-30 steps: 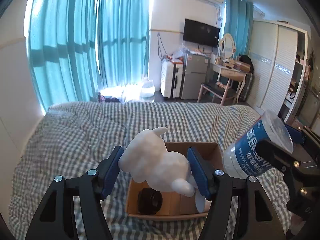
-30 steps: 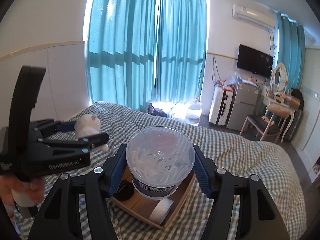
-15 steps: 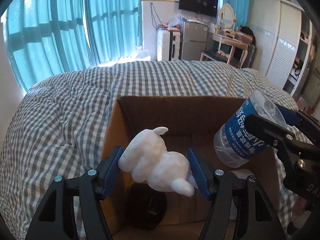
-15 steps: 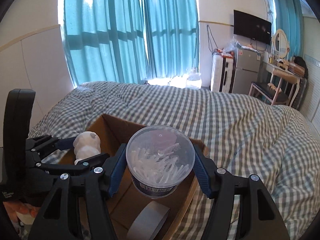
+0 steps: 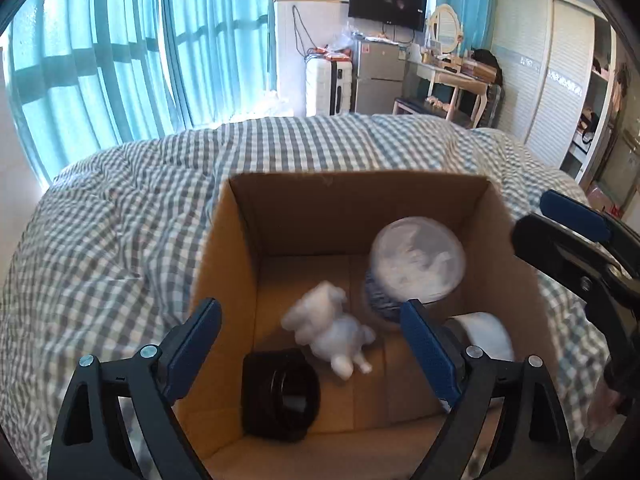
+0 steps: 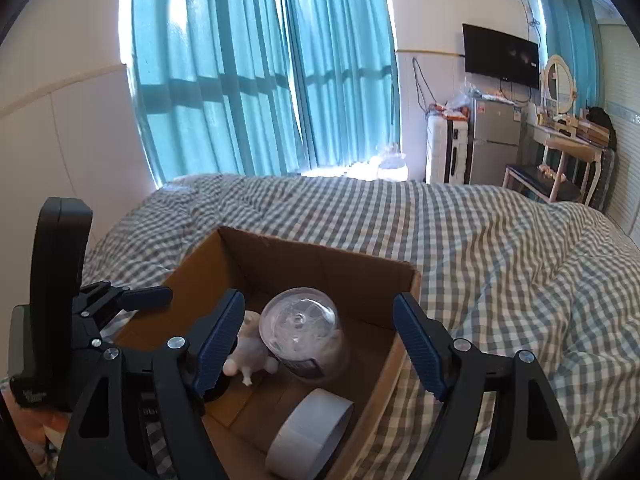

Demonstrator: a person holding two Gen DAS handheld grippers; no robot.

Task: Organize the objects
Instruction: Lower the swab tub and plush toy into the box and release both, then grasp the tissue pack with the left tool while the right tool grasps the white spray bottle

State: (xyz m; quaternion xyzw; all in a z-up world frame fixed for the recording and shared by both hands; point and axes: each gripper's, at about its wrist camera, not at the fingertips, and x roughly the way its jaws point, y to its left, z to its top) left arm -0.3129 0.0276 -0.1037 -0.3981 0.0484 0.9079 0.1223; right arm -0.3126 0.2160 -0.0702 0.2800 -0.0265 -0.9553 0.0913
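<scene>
Checked bed, both grippers opening above box

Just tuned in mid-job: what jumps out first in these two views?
An open brown cardboard box sits on the grey-checked bedspread. Inside, a white plush toy lies beside a clear plastic tub of cotton swabs, with a black ring and a white tape roll nearer the cameras. Both hand-held grippers hang over it, jaws opening, empty.
</scene>
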